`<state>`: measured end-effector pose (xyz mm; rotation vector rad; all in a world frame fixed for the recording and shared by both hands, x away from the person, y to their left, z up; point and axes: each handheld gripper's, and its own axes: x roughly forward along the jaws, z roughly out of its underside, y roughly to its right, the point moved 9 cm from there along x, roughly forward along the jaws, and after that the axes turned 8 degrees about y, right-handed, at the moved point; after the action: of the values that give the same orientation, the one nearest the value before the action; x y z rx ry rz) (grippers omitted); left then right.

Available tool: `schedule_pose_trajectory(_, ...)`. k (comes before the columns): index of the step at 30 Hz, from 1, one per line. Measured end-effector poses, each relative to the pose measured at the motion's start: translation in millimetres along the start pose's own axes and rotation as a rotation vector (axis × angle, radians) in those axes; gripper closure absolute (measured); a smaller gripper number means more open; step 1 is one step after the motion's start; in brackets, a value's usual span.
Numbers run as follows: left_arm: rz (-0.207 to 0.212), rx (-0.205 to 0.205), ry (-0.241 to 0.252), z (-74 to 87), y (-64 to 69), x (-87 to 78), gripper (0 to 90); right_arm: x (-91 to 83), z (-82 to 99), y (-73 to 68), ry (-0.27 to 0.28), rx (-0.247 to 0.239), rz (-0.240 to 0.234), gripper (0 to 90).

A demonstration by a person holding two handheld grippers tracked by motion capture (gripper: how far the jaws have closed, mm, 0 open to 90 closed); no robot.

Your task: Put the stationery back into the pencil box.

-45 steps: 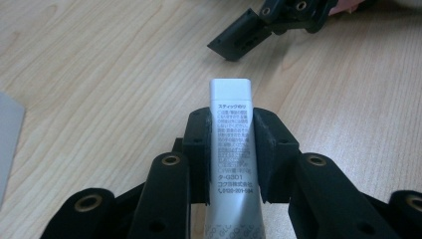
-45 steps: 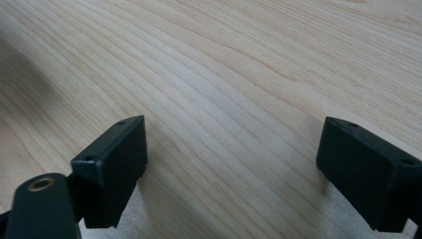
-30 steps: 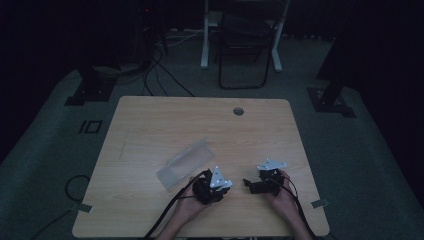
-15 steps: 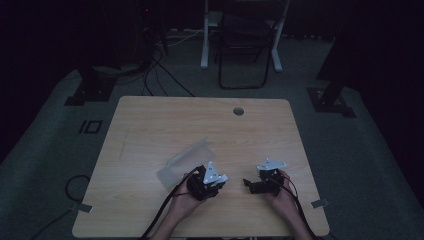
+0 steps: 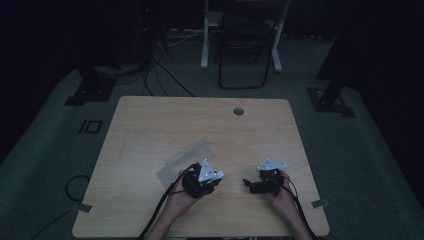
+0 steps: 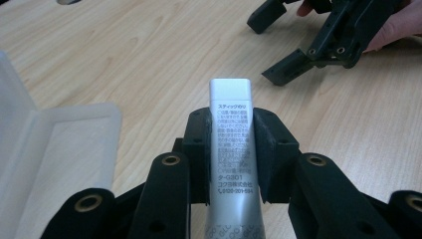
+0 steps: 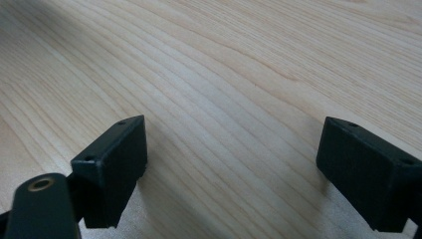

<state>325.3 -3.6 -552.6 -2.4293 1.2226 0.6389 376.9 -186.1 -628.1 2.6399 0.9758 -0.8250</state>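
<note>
Left gripper [image 6: 231,154] clamps a silver glue stick [image 6: 231,144] with printed label; right gripper [image 7: 234,169] gapes wide, empty.

A dim room, seen from above: a pale wooden worktop [image 5: 150,130] with a round cable hole [image 5: 238,111] near its far edge stands on grey carpet. Two hands reach in from the near edge, each with a black hand-held gripper. The left hand-held gripper [image 5: 204,181], topped by a grey three-cornered plate, sits just beside a translucent plastic case [image 5: 184,159] lying open on the wood. The right hand-held gripper [image 5: 256,184] rests apart from it, toward the right edge. Black cables trail back along both forearms. Beyond the worktop stand a dark chair [image 5: 243,55] and white desk legs [image 5: 204,35].
</note>
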Motion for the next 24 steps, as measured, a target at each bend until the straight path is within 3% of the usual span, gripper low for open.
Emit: schedule_pose_trajectory(24, -0.036, 0.01, 0.014, -0.5, -13.7, -6.8, 70.6, 0.0, 0.0, 0.0, 0.0, 0.0, 0.0, 12.6)
